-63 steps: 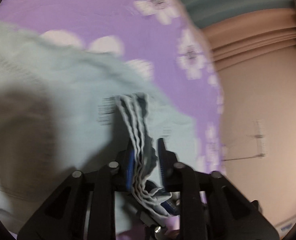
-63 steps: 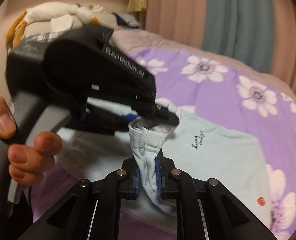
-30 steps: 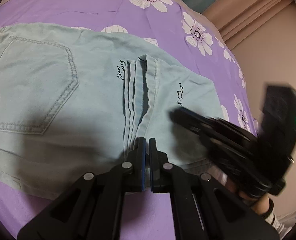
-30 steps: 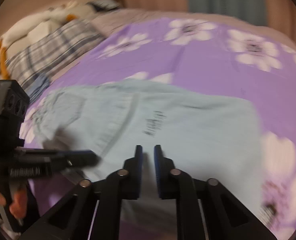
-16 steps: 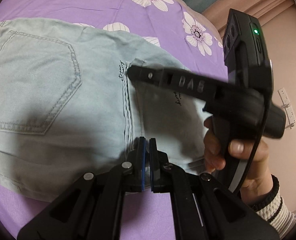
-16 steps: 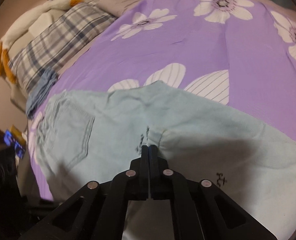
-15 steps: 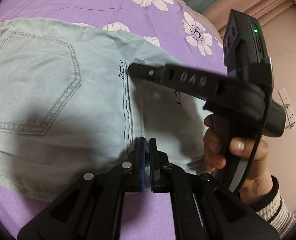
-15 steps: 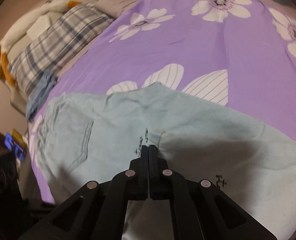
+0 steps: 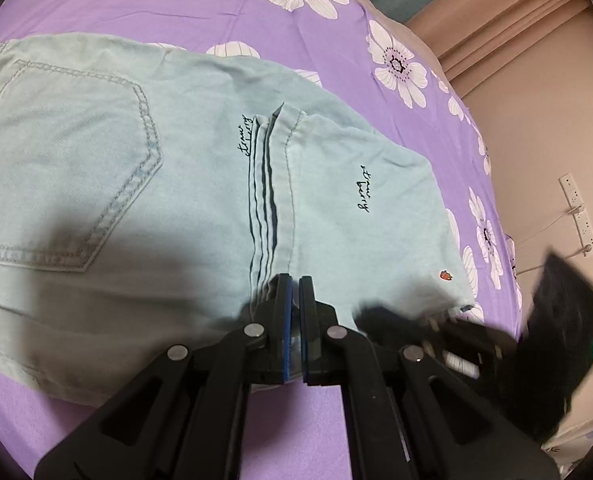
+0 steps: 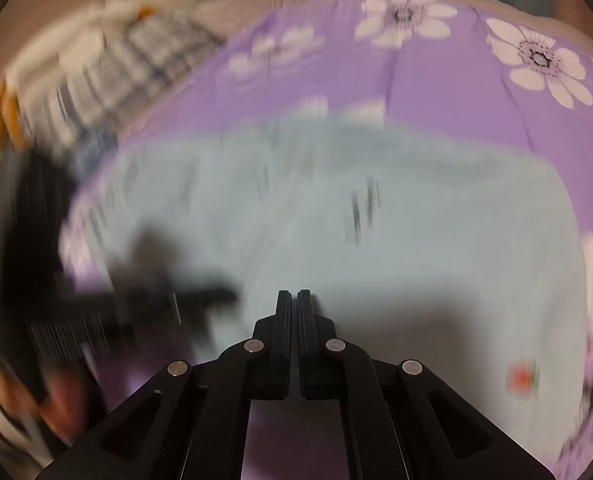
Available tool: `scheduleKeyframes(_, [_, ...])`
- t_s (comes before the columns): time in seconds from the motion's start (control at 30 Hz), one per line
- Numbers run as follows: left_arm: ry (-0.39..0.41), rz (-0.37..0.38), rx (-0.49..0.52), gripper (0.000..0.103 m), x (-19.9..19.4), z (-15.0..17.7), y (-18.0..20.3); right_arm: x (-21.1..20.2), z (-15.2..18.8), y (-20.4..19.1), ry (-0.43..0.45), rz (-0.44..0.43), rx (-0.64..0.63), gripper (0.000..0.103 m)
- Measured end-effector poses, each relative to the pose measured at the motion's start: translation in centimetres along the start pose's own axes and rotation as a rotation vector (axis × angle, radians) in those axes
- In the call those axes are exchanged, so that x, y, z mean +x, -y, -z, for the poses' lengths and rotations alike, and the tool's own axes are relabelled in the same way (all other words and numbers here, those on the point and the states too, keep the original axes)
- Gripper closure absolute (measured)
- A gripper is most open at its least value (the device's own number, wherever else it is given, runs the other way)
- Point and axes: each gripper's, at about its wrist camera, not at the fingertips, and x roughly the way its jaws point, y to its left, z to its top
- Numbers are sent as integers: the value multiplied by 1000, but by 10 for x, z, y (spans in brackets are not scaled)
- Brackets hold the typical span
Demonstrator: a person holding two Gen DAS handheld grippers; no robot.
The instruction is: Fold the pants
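Left wrist view: the pale blue pants (image 9: 200, 184) lie folded flat on a purple flowered bedspread (image 9: 200, 4), back pocket (image 9: 68, 168) to the left and the leg hems (image 9: 270, 184) stacked in a neat ridge across the middle; the left gripper (image 9: 292, 292) sits at the near end of that ridge with its jaws closed and nothing visibly between the blue pads, apparently pressing the layers down so the fold keeps its shape; the right gripper (image 9: 396, 316) blurs through the lower right corner, just beside the pants' near edge (a small red strawberry patch (image 9: 445, 275) marks that corner).

Right wrist view: the frame is smeared by motion; the right gripper (image 10: 294, 300) shows its jaws closed together and empty, poised above the near part of the pants (image 10: 376, 240), which spread across the middle of the bedspread (image 10: 436, 80); the left gripper (image 10: 168, 300) appears as a dark streak at the left, over the pants' edge, a hand (image 10: 56, 396) blurred beneath it; a checked pillow (image 10: 116, 68) lies beyond at the head of the bed.

Judged from how the cloth lies, the fold is nearly complete, with smoothing or one last fold over likely remaining.
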Motion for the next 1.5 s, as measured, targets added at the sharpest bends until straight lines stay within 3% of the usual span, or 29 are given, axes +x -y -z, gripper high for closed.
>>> scheduleKeyframes(0.2, [3,5,8,96,-13,3,-1,-24,22,-3,-13,-23,27,102])
scheduleKeyframes(0.23, [5,1,13,91,-20,6,-2,-29,22,-2,-6,-25,31,102])
scheduleKeyframes(0.27, [5,-15,13,66,-26,9,-5,-34,21,-3,6,-33,35,102])
scheduleKeyframes(0.3, [15,-8,4,55,-35,12,-9,-37,23,-5,18,-42,38,102])
scheduleKeyframes(0.43, [86,18,-57,56,-77,29,-32,-39,17,-9,62,-64,59,91])
scheduleKeyframes(0.5, [115,-2,-108,43,-93,35,-45,-39,12,-12,82,-80,64,90])
scheduleKeyframes(0.57, [155,-24,-176,40,-109,43,-65,-36,9,-16,89,-91,64,90])
scheduleKeyframes(0.73, [224,-4,-389,40,-128,52,-116,-27,4,-28,81,-114,57,90])
scheduleKeyframes(1.03, [378,94,-582,40,-128,33,-159,-24,0,-40,68,-95,19,90])
scheduleKeyframes(1.2, [423,81,-590,40,-131,14,-165,-23,-9,-40,77,-76,19,90])
scheduleKeyframes(1.33, [414,69,-605,43,-129,-3,-170,-14,-24,-37,73,-63,35,90])
scheduleKeyframes(1.43, [386,-3,-555,57,-124,-12,-170,-1,-44,-37,75,-37,35,90])
scheduleKeyframes(1.47, [376,-33,-539,69,-122,-14,-170,4,-52,-36,69,-26,37,90])
scheduleKeyframes(1.5, [365,-50,-527,70,-120,-14,-172,12,-62,-35,60,-18,39,90])
